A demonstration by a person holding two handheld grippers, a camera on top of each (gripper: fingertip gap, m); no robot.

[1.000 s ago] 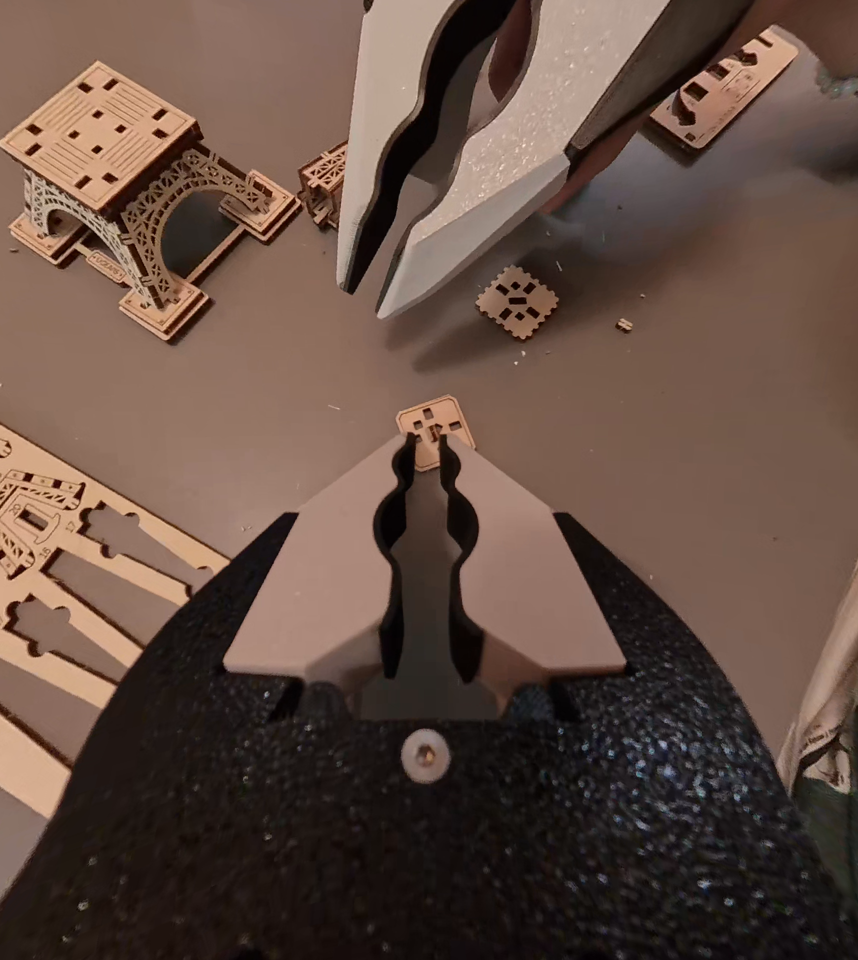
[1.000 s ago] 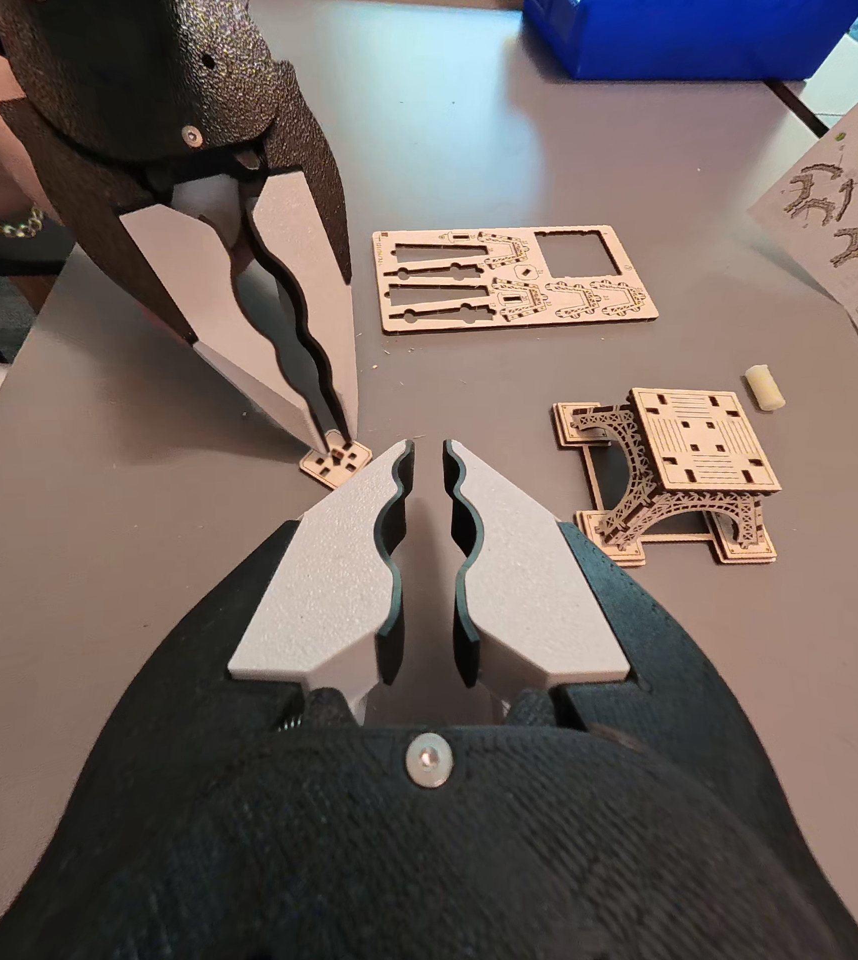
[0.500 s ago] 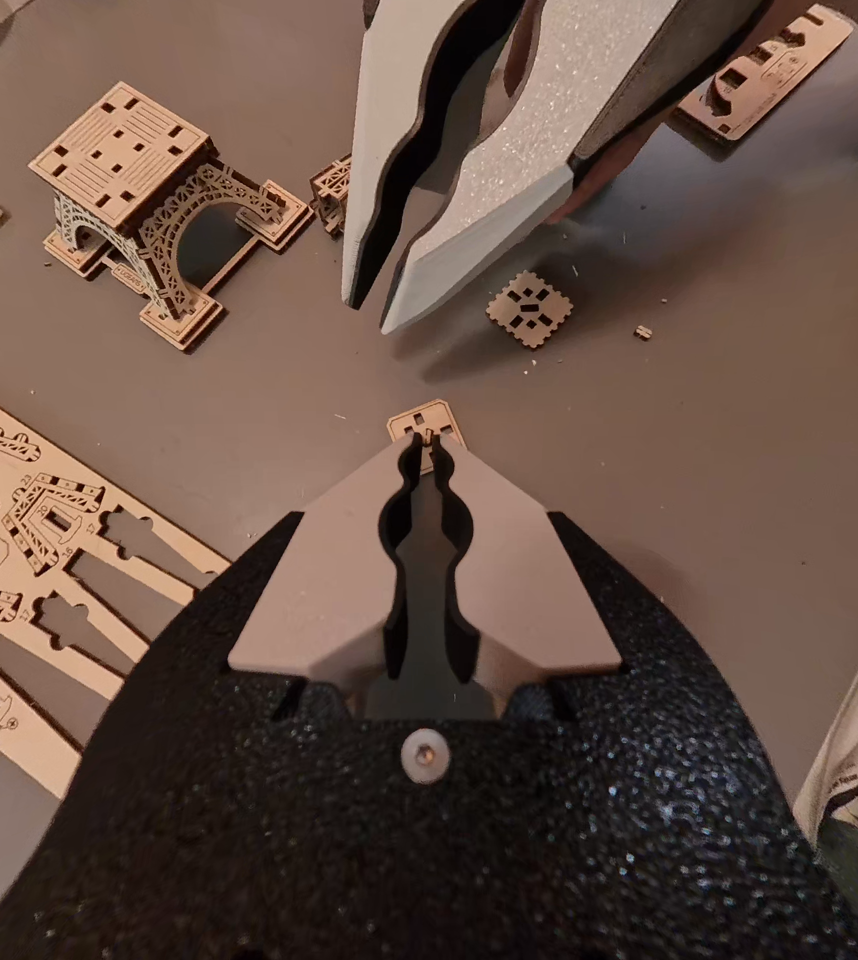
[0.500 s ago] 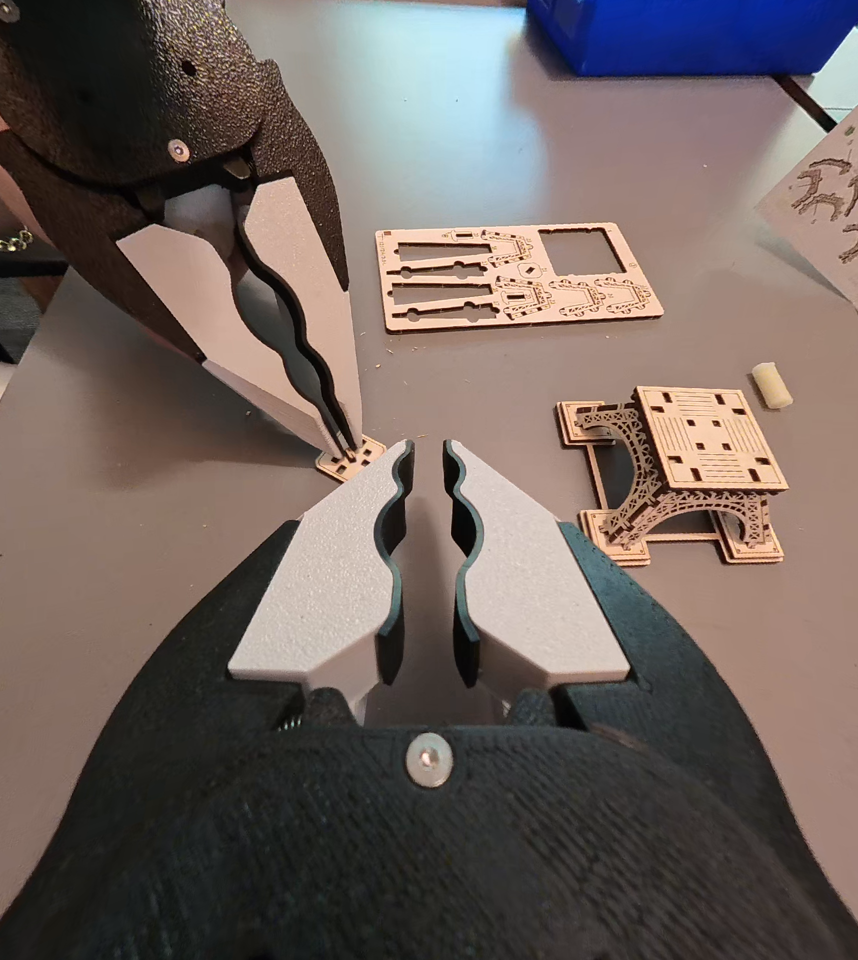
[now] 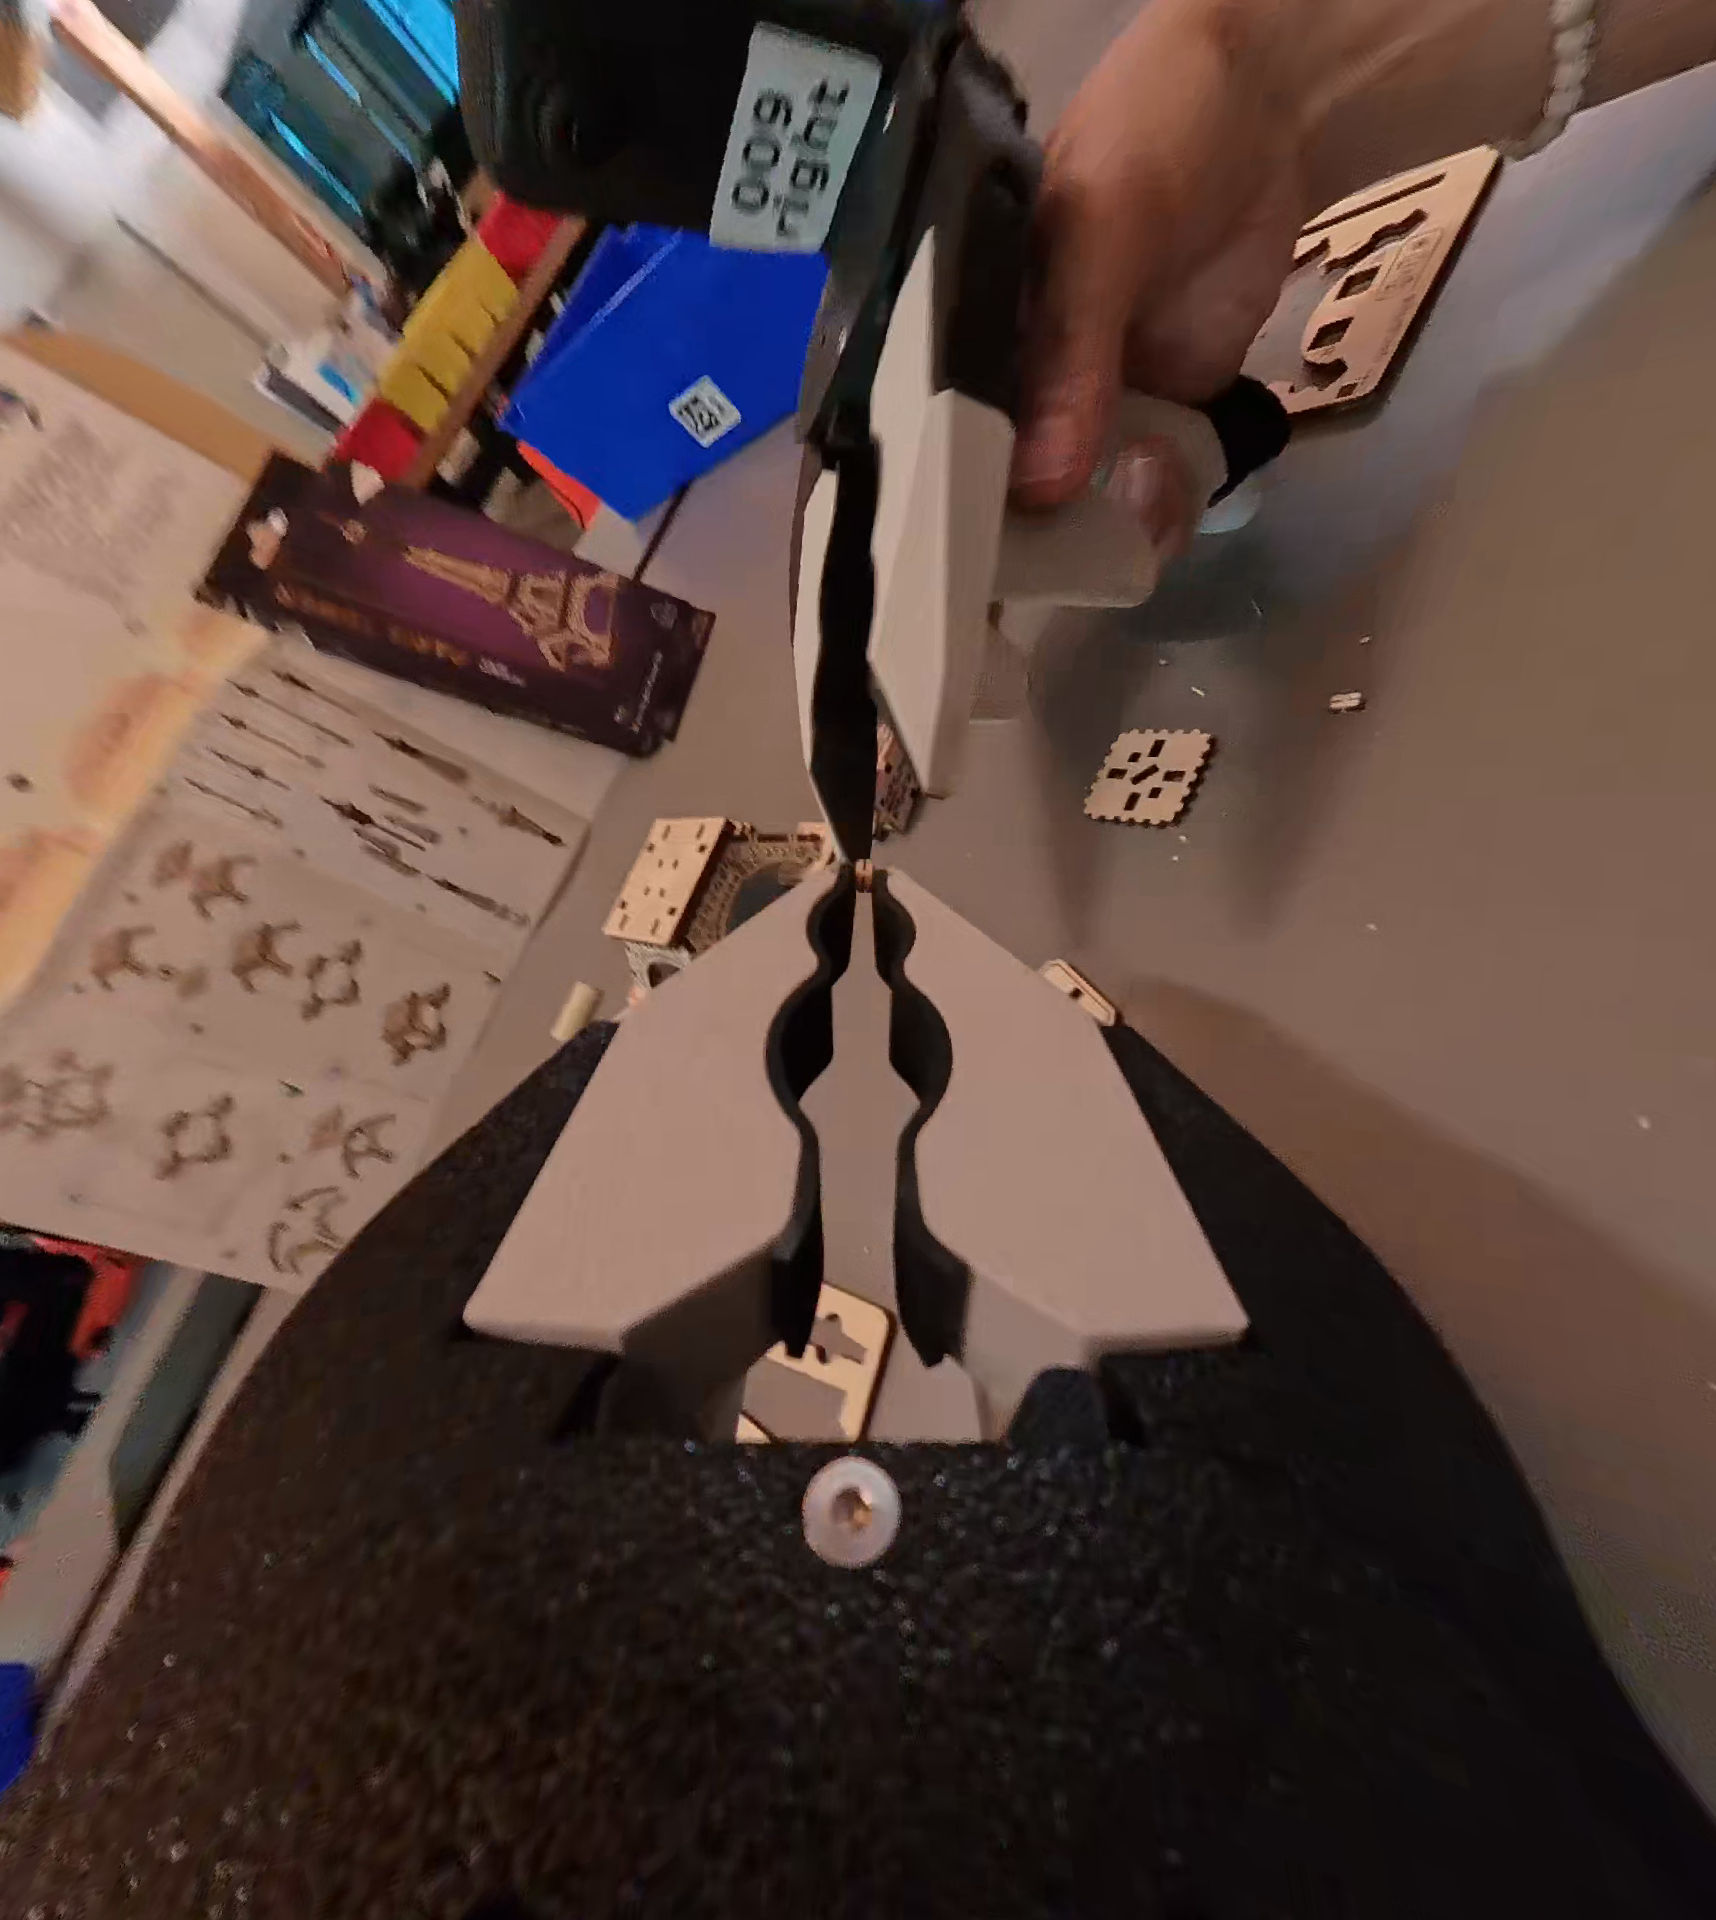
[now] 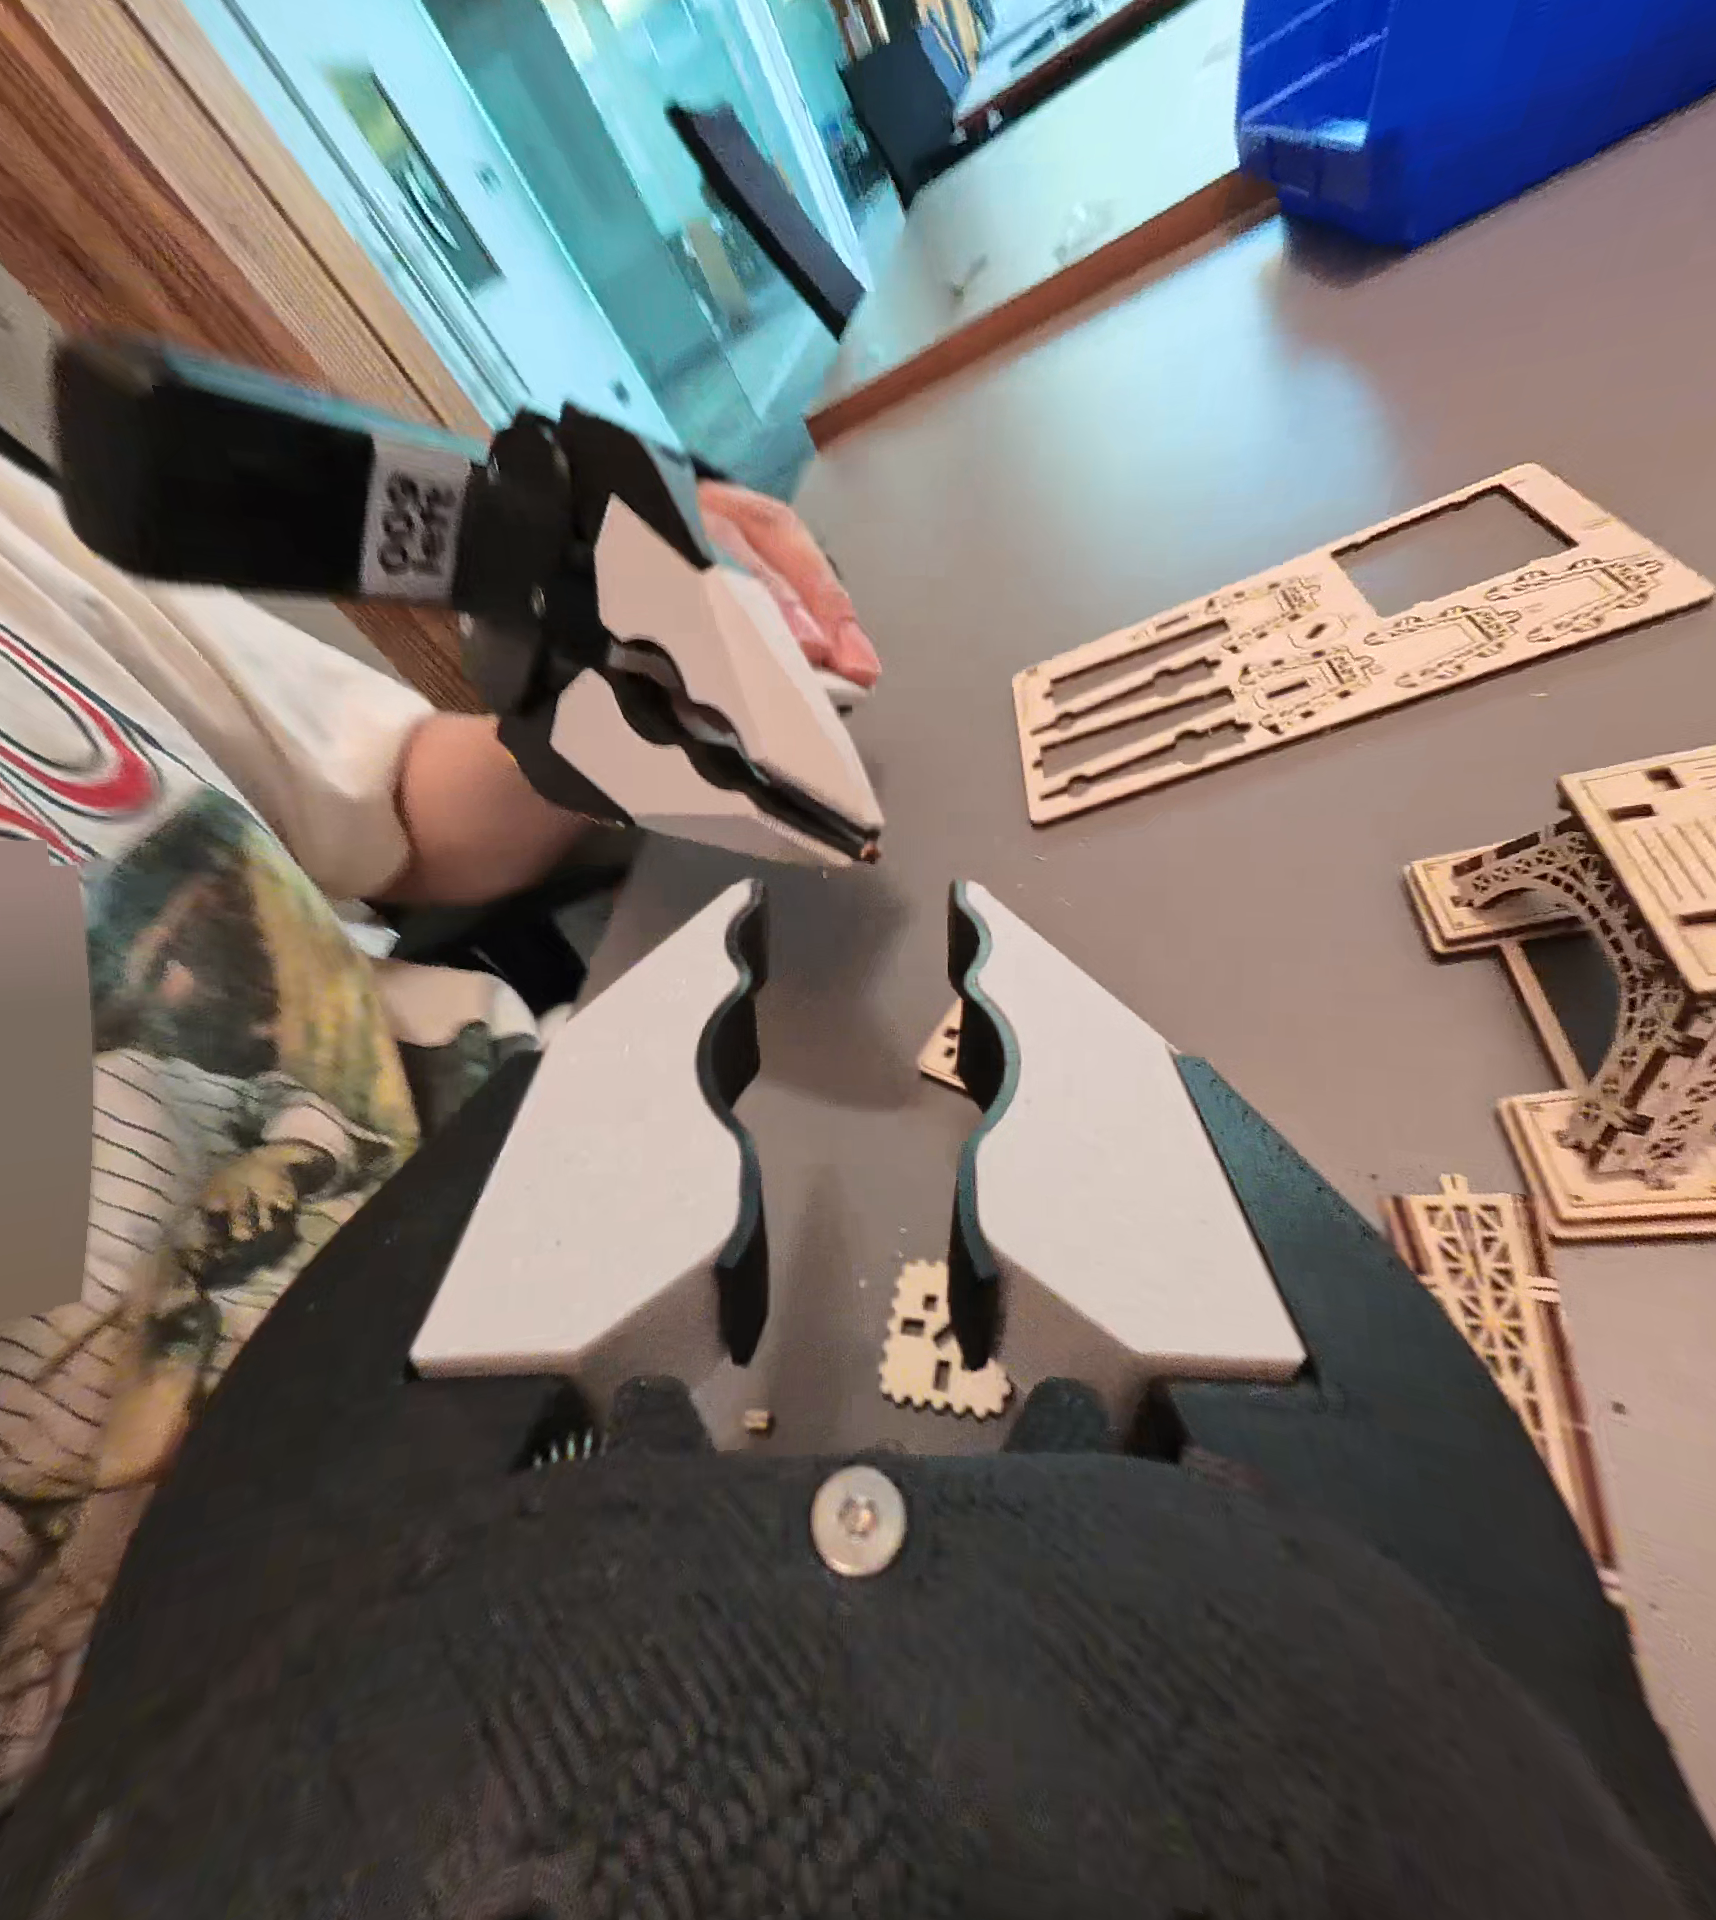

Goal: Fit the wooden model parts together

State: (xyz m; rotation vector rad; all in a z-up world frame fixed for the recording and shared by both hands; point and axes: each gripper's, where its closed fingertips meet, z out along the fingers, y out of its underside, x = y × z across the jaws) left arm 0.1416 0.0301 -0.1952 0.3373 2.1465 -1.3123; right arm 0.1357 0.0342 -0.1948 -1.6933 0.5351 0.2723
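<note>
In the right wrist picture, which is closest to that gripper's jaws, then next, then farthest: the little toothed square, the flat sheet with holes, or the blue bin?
1. Little toothed square, on the table between the jaws.
2. Flat sheet with holes, ahead and to the right.
3. Blue bin, far back at top right.

Left wrist view looks forward along the left tool, raised over the grey table, facing the right tool close ahead and a blue bin at the far left. Right wrist view sits low and near the table, facing the left tool. The 2 views share the arched tower base.
</note>
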